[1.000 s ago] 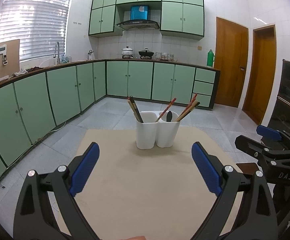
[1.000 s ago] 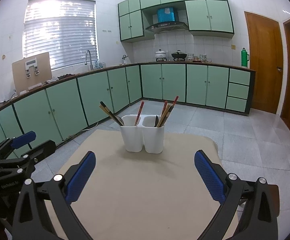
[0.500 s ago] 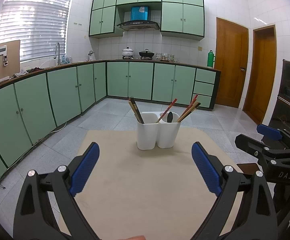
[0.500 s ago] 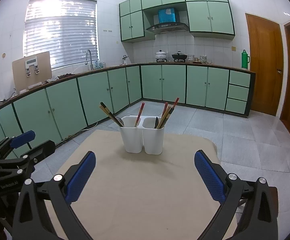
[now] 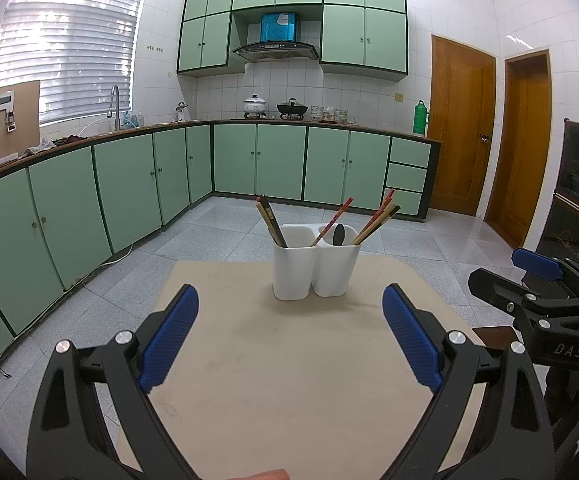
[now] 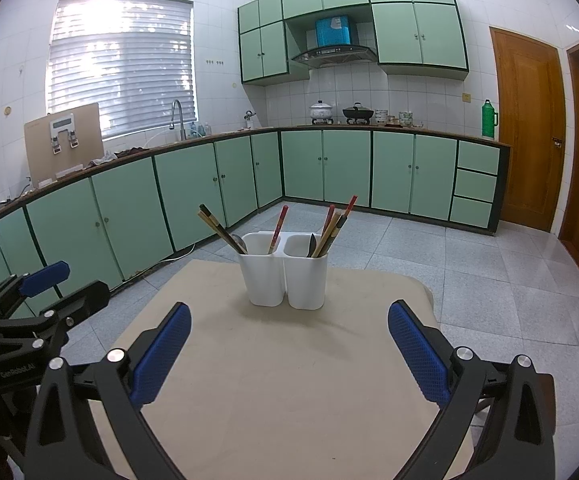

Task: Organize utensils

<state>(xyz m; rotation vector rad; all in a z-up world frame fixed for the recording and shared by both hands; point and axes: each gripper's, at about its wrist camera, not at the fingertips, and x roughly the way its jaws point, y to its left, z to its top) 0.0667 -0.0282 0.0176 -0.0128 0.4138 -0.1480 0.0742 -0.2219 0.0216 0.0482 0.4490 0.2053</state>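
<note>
A white two-compartment utensil holder (image 5: 315, 268) (image 6: 285, 276) stands upright at the far middle of a beige table (image 5: 289, 360) (image 6: 289, 380). Its left cup holds dark and brown chopsticks (image 5: 269, 220) and, in the right wrist view, a spoon (image 6: 240, 242). Red and brown chopsticks (image 5: 379, 216) and a dark spoon (image 5: 339, 234) sit in its right cup; one red chopstick (image 5: 331, 222) leans at the divider. My left gripper (image 5: 289, 340) is open and empty, well short of the holder. Beside it, my right gripper (image 6: 289, 348) is also open and empty.
The table ends just behind the holder, with grey tiled floor (image 5: 217, 232) beyond. Green cabinets (image 5: 129, 184) line the left and back walls. Wooden doors (image 5: 463, 136) stand at the right. The right gripper's body (image 5: 545, 304) shows at the left wrist view's right edge.
Both grippers stay open and empty. The views have shifted very slightly, with the holder sitting a little lower in frame; nothing on the table has moved.
</note>
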